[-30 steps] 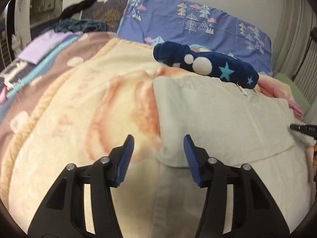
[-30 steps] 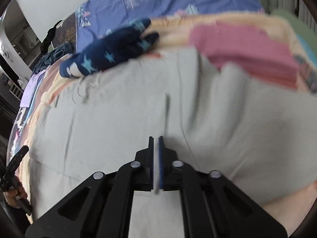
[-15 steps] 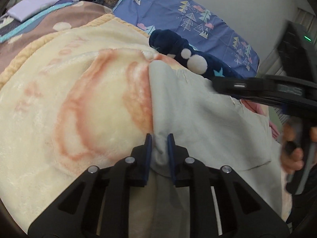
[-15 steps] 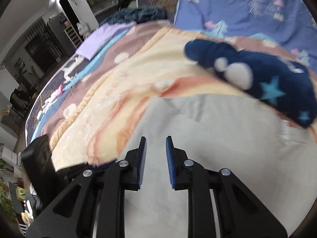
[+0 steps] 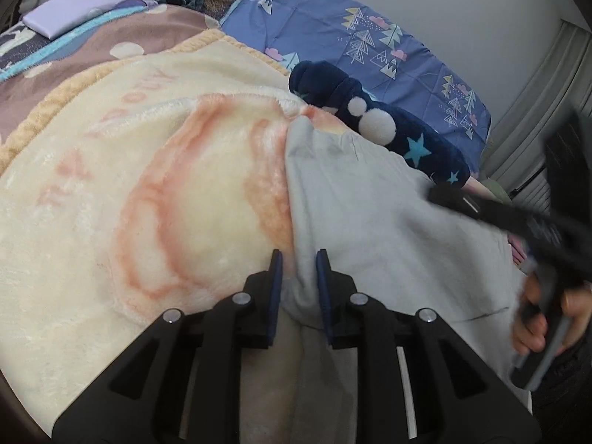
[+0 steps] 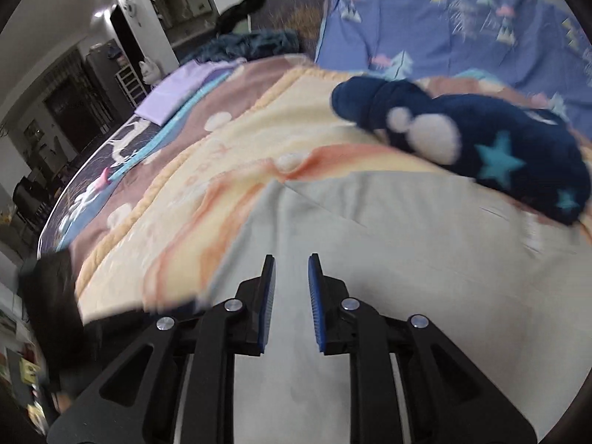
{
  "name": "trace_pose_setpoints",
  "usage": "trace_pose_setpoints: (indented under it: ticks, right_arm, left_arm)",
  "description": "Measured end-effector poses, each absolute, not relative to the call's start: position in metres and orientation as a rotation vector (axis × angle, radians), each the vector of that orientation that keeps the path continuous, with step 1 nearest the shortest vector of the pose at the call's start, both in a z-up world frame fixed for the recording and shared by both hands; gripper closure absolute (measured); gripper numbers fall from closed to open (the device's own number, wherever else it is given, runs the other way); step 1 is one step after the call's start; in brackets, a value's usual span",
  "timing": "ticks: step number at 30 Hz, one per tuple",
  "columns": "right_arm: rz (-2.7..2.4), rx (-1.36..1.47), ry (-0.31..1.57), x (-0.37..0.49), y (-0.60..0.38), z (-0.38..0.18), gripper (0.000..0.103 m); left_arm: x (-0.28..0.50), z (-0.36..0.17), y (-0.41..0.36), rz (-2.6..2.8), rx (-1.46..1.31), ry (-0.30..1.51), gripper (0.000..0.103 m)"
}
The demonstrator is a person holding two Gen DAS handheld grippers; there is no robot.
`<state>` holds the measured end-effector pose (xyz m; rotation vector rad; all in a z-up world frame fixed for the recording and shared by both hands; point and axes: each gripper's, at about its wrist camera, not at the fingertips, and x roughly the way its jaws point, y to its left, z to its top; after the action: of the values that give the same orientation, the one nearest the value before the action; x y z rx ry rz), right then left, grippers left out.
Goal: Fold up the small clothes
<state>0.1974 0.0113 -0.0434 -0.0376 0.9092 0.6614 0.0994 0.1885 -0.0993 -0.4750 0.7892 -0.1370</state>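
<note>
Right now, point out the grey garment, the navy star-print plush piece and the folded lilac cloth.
grey garment [image 5: 370, 199]: left wrist view, on its flat middle.
navy star-print plush piece [image 6: 525, 137]: right wrist view, on its dark body.
folded lilac cloth [image 5: 70, 13]: left wrist view, on its top face.

Left gripper [image 5: 298, 281] pinching grey garment [image 5: 370, 214] edge, cream blanket [image 5: 148, 185] beneath, navy star plush [image 5: 381, 129] beyond, right gripper [image 5: 481, 207] at right

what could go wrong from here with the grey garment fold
1. The left gripper pinches only a bunched edge of the grey garment, so the cloth may slip out.
2. The right gripper hangs open over the cloth, so lifting now would drag one side crooked.
</note>
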Motion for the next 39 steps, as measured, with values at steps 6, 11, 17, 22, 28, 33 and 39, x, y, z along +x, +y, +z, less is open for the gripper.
trace_pose_setpoints:
  ticks: [6, 11, 17, 22, 28, 33, 39]
  right_arm:
    - [0.341, 0.131, 0.813, 0.120, -0.184, -0.048, 0.077]
    - [-0.021, 0.497, 0.730, 0.068, -0.377, -0.051, 0.068]
    - [-0.355, 0.983, 0.559, -0.014, -0.572, -0.069, 0.053]
    - [-0.375, 1.192, 0.425, -0.038, -0.647, -0.085, 0.048]
    - [-0.447, 1.195, 0.364, -0.015, -0.670, -0.091, 0.071]
    - [-0.449, 1.210, 0.294, -0.020, -0.673, -0.084, 0.100]
    - [-0.083, 0.975, 0.275, 0.051, -0.564, 0.003, 0.100]
  left_arm:
    - [0.080, -0.070, 0.188, -0.101, -0.407, 0.673, 0.082]
    - [0.074, -0.030, 0.141, -0.186, -0.241, 0.666, 0.069]
    - [0.087, -0.006, 0.046, -0.326, -0.031, 0.715, 0.058]
    - [0.115, -0.022, -0.012, -0.405, -0.024, 0.783, 0.056]
    - [0.150, -0.088, -0.047, -0.358, 0.032, 0.925, 0.053]
    - [0.146, -0.093, -0.046, -0.362, 0.037, 0.899, 0.052]
    - [0.146, -0.093, -0.044, -0.371, 0.011, 0.894, 0.051]
